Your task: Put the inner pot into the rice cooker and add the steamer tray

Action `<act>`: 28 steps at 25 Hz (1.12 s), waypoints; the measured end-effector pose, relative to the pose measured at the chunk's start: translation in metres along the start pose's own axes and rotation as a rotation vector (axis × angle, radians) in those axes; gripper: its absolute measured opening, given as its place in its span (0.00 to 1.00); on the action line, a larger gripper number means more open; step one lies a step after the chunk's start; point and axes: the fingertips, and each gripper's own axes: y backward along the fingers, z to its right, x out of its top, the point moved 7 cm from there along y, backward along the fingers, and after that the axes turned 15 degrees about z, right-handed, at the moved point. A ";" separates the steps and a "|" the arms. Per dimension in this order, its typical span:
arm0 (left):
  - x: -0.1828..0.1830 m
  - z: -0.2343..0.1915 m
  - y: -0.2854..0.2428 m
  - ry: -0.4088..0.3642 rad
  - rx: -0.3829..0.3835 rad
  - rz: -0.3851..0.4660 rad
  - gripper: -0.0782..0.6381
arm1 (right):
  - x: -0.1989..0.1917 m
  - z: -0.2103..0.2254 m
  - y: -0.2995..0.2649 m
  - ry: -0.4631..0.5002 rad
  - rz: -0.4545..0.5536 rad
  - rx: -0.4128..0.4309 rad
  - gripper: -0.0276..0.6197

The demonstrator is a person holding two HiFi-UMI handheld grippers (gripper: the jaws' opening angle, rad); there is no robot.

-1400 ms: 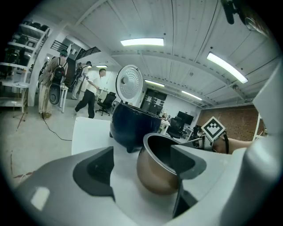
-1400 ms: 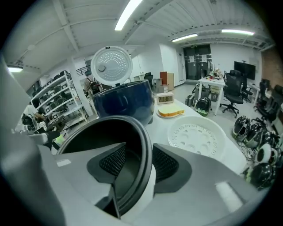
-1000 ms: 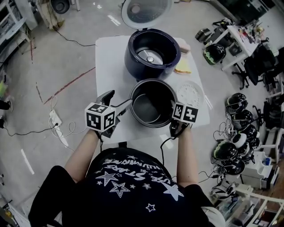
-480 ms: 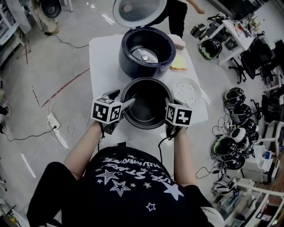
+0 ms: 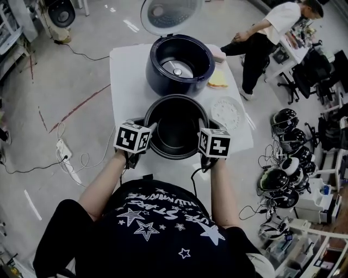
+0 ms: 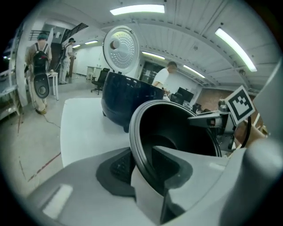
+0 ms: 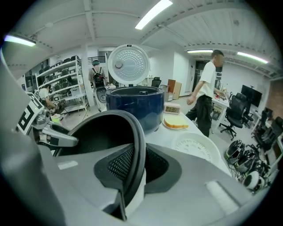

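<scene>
The black inner pot (image 5: pixel 176 127) hangs just above the white table, held by its rim on both sides. My left gripper (image 5: pixel 145 132) is shut on the pot's left rim (image 6: pixel 139 159), one jaw inside the wall and one outside. My right gripper (image 5: pixel 207 130) is shut on the right rim (image 7: pixel 135 163) the same way. The dark blue rice cooker (image 5: pixel 179 64) stands behind the pot with its round lid (image 5: pixel 171 13) raised and its cavity empty. The white perforated steamer tray (image 5: pixel 228 112) lies flat on the table to the pot's right.
A yellow sponge (image 5: pixel 218 80) and a small pink item (image 5: pixel 218 52) lie right of the cooker. A person (image 5: pixel 263 40) walks past the table's far right corner. Helmets (image 5: pixel 283 174) and cables litter the floor on the right; a power strip (image 5: pixel 64 146) lies on the left.
Both grippers have carried the pot slightly up and toward the cooker. A person has walked into view at the upper right.
</scene>
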 end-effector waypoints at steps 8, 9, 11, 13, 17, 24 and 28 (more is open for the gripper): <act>0.031 0.014 0.020 -0.027 0.027 0.048 0.23 | 0.022 -0.002 0.036 -0.045 0.066 -0.006 0.17; 0.039 0.019 0.024 -0.043 0.029 0.064 0.23 | 0.028 -0.001 0.043 -0.046 0.084 -0.005 0.17; 0.054 0.027 0.032 -0.064 0.033 0.102 0.23 | 0.044 0.000 0.056 -0.041 0.121 0.003 0.17; 0.071 0.034 0.039 -0.072 0.037 0.147 0.22 | 0.063 0.002 0.067 -0.028 0.166 0.013 0.17; 0.099 0.041 0.051 -0.071 0.048 0.212 0.22 | 0.099 0.004 0.080 -0.020 0.259 0.051 0.17; 0.149 0.059 0.048 -0.103 0.121 0.304 0.22 | 0.152 0.034 0.072 -0.023 0.389 0.180 0.17; 0.176 0.056 0.042 -0.118 0.181 0.339 0.22 | 0.178 0.044 0.052 -0.016 0.431 0.250 0.17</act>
